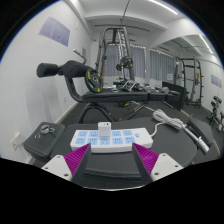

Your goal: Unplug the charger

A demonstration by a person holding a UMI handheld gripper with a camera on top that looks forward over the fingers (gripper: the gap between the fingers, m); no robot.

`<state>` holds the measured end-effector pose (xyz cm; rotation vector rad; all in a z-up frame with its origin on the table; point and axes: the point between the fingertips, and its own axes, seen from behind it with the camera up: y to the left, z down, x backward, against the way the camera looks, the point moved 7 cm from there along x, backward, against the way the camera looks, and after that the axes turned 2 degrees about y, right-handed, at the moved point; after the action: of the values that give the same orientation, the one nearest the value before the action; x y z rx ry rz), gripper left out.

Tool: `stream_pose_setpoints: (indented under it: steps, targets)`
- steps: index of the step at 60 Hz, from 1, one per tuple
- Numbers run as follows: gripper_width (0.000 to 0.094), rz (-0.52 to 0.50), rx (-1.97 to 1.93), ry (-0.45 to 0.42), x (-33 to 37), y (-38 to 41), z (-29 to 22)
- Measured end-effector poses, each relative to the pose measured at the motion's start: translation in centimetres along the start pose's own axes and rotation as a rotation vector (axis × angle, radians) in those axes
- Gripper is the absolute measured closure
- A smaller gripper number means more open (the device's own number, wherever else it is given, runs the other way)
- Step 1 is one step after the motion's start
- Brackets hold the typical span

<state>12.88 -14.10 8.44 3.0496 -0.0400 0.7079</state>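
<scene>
A white power strip (108,137) lies on a dark surface just ahead of my fingers. A small white charger (105,128) is plugged into its top, left of centre. A white cable (143,120) runs from the strip's right end off to the right. My gripper (112,160) is open, its magenta pads (78,158) spread wide, and nothing is held between them. The charger stands beyond the fingertips, slightly left of the middle line.
The dark surface (165,145) is a padded bench or table top. A black device (45,130) lies to the left of the strip. Gym machines (120,60) and weights fill the room behind, with a white wall at left.
</scene>
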Motion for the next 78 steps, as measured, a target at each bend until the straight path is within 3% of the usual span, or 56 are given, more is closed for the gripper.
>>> stream_pose_setpoints:
  steps: [15, 30, 33, 36, 40, 42, 47, 59, 67, 78]
  targets:
    - [0.0081, -0.008, -0.002, -0.012, -8.1, 2.6, -2.6]
    - [0.0111, -0.012, -0.01, 0.032, -13.8, 2.6, -3.8]
    - [0.0203, -0.016, -0.005, 0.05, -14.5, 2.8, -3.6]
    - [0.0643, -0.001, -0.006, 0.074, -15.3, 2.6, -3.1]
    - [0.0701, 0.016, 0.0, 0.065, -15.4, 2.6, -3.4]
    - [0.0717, 0.014, 0.005, 0.055, -15.3, 2.7, -3.9]
    - [0.0723, 0.01, -0.082, -0.078, -13.1, 1.3, -8.3]
    - [0.0723, 0.104, -0.134, -0.104, -8.4, -7.6, -15.4]
    - [0.0724, 0.207, -0.094, -0.089, -6.9, -15.7, -15.2]
    - [0.0722, 0.292, -0.023, 0.015, -8.6, -23.4, -10.1]
